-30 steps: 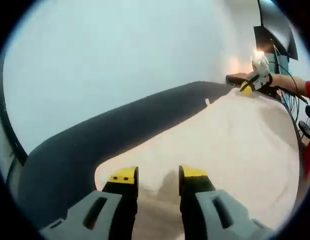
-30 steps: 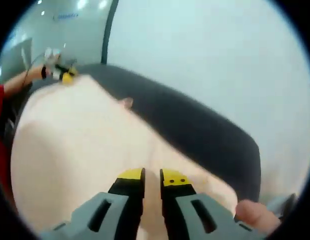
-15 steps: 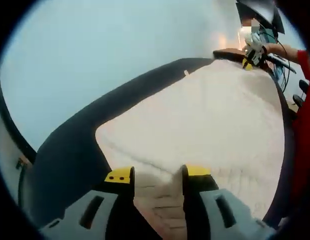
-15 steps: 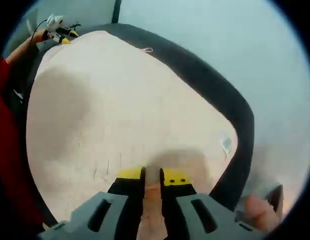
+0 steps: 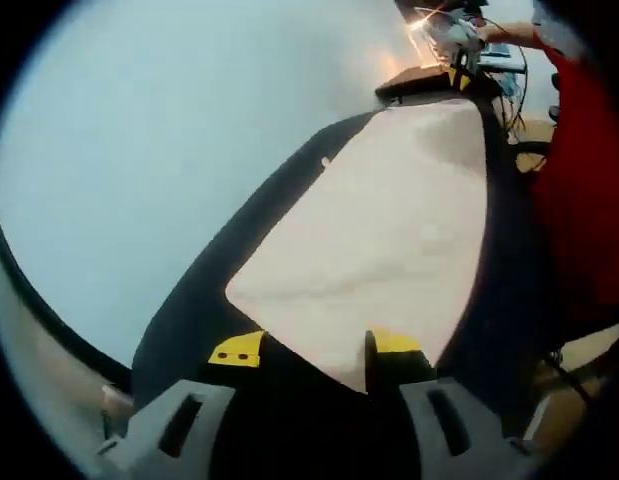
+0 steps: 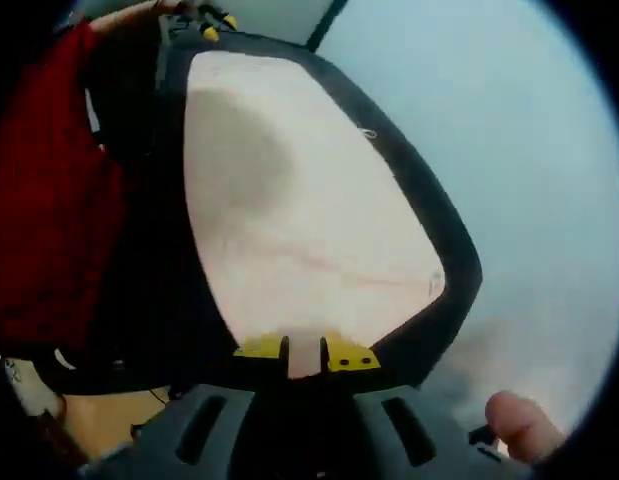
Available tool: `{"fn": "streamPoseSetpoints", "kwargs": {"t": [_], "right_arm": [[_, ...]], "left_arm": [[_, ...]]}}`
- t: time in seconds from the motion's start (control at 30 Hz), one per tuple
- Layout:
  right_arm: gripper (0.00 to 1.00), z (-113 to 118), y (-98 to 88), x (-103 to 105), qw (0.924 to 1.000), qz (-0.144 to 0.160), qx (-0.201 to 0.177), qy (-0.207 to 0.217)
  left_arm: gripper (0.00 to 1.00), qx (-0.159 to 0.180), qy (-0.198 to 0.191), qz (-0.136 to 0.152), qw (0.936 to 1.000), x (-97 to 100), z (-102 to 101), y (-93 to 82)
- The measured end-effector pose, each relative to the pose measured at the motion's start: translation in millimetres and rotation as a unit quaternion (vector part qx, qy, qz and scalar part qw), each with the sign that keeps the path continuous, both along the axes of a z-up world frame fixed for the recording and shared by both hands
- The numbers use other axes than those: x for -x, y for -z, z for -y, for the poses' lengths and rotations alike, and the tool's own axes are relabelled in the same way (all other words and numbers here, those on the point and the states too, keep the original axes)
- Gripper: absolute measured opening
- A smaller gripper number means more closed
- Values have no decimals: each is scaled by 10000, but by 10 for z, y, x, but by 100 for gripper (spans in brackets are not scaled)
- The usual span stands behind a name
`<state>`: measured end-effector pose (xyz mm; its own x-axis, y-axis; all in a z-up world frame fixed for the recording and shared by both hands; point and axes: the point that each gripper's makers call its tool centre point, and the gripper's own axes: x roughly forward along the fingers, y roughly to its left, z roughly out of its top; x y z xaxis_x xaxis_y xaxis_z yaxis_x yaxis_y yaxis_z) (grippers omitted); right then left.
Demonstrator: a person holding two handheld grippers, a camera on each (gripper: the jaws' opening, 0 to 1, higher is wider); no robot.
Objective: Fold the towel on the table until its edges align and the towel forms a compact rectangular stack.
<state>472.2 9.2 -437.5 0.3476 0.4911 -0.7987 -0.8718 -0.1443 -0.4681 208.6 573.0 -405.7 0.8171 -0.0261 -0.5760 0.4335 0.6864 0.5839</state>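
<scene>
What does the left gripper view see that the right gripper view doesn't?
Left gripper view: a bright light above a brown desk at the far end. Right gripper view: a fingertip at the bottom, and the right hand-held gripper pinching the near edge of the towel. Both: the pink towel spread on the dark table, with red clothing beside it.

We see our right gripper (image 6: 306, 353) pinching the near edge of the pale towel (image 6: 299, 220), which lies spread flat on the dark table (image 6: 444, 270). Our red sleeve (image 6: 44, 190) runs along the left, and the left gripper (image 6: 211, 18) sits at the towel's far end.
</scene>
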Motion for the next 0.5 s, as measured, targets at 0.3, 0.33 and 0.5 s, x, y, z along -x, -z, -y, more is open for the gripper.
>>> {"fn": "streamPoseSetpoints", "kwargs": {"t": [0.3, 0.33, 0.5], "right_arm": [[11, 5, 199, 98, 9985, 363, 250, -318], [11, -9, 208, 70, 9975, 501, 283, -406], [12, -46, 304, 69, 9977, 464, 311, -382]], "left_arm": [[33, -398, 39, -657, 9970, 264, 197, 297], [33, -571, 20, -723, 9957, 279, 164, 316], [33, -696, -55, -830, 9941, 330, 68, 368]]}}
